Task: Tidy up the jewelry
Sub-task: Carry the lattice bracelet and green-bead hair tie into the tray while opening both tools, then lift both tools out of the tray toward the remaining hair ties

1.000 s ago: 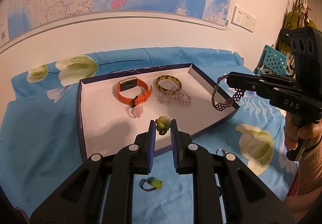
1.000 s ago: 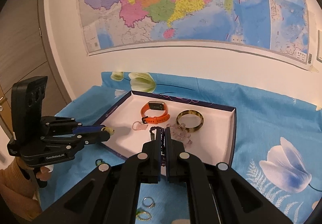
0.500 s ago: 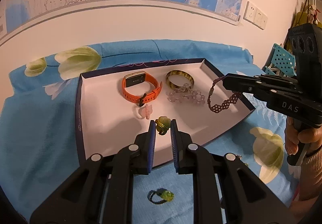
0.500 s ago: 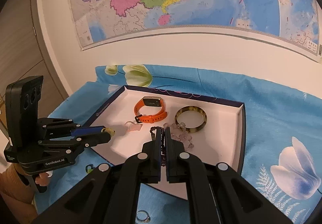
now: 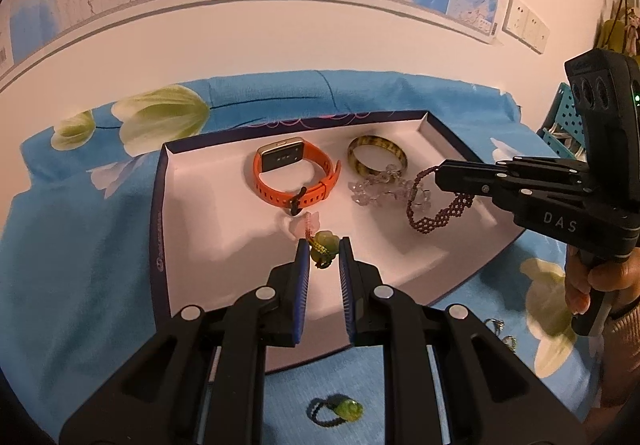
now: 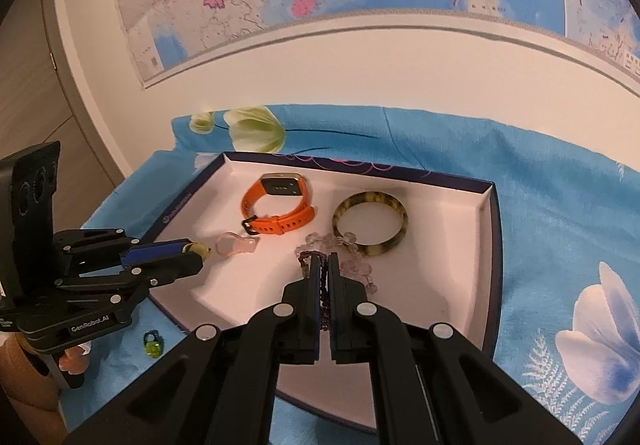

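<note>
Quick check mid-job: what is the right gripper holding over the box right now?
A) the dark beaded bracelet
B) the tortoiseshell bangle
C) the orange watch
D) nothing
A: the right gripper is shut on the dark beaded bracelet, which dangles above the box; the orange watch and bangle lie inside.

Warm dim indoor light, fisheye-warped dark edges.

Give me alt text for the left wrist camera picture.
The left gripper holds a small green ring above a white tray containing an orange watch and a bangle. The right gripper dangles a dark red beaded bracelet over the tray.
</note>
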### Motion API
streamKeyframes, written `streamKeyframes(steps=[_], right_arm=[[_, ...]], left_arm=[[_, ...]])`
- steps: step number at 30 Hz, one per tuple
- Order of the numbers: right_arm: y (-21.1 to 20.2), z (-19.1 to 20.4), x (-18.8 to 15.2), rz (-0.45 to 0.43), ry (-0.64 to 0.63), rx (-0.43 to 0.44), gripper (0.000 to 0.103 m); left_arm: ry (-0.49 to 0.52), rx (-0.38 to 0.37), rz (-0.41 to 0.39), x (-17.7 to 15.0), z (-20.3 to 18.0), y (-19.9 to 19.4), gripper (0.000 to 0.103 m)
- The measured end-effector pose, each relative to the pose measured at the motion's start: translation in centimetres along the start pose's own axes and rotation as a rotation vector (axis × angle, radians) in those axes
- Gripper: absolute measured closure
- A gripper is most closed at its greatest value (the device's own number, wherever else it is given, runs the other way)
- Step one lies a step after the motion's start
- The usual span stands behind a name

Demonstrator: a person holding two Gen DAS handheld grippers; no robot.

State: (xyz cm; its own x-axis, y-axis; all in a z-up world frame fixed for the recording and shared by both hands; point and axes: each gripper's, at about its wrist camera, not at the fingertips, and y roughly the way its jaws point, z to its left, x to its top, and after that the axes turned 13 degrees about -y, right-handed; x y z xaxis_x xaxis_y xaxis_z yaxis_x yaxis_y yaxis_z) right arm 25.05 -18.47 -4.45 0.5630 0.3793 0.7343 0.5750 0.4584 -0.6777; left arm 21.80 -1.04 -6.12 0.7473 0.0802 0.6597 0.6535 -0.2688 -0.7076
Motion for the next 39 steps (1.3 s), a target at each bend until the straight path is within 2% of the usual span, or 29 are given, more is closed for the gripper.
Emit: streamKeyframes(steps=[18,24,28,33,39], right_arm=[[1.4,-1.9,-0.4,0.024,0.056,-0.032,0.098],[0.0,-1.5,-0.4,-0.007,0.052,-0.049,0.086],[-1.9,-0.4,-0.7,-0.038,0.023,-0.037,0.079],[-4.7,2.8,-2.1,-0.064,-0.061,0.025,0.072],[-6.9,7.0,-4.8,-0.037,-0.160,0.113,0.068]], left_arm=[[-0.006,0.028,0.056,-0.1,0.5,2.4,0.087],[0.000,0.042,0.004,-0.1,0.2,0.7,0.075],[-0.001,0.043,-0.042,-0.2,0.4,-1.3,0.065],[0.003,0.034,-0.083,-1.4,0.9,-4.3,0.063],[0.031,0.032,-0.084,-4.2,1.3,-6.5,0.062]])
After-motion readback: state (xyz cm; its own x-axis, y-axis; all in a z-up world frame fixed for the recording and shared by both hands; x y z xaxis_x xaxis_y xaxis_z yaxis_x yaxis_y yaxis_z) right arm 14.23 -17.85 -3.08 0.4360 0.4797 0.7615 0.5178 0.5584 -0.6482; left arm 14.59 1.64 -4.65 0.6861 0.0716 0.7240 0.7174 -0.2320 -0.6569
